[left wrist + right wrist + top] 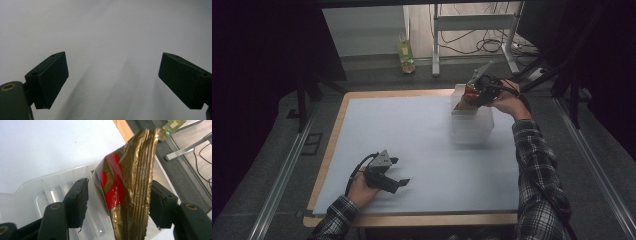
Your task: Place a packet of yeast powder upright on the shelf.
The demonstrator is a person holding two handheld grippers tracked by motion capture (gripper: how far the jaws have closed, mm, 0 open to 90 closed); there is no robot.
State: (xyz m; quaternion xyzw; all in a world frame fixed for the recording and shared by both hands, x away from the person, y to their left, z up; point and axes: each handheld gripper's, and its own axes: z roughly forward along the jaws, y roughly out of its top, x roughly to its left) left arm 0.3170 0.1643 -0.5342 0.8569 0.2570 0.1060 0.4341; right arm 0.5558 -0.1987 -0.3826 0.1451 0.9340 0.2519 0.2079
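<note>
My right gripper (pixel 468 97) hangs over the far-right clear plastic bin (pixel 472 127), pointing down into it. In the right gripper view a gold and red snack packet (pixel 125 182) stands upright between the jaws of my right gripper (pixel 118 182). A gap shows between the packet and the left pad (pixel 80 200), so the jaws are open around it. The ribbed bin (pixel 45 185) lies beneath. My left gripper (pixel 399 171) rests near the table's front left, open with nothing between its jaws. The left gripper (pixel 113 80) looks onto bare white mat.
A white mat (pixel 412 145) covers the wooden table (pixel 412 219). Beyond the far edge a yellow-green bottle (pixel 406 55) stands on the floor beside a metal frame leg (pixel 435 45) and loose cables (pixel 482 45). Metal rails run along both sides.
</note>
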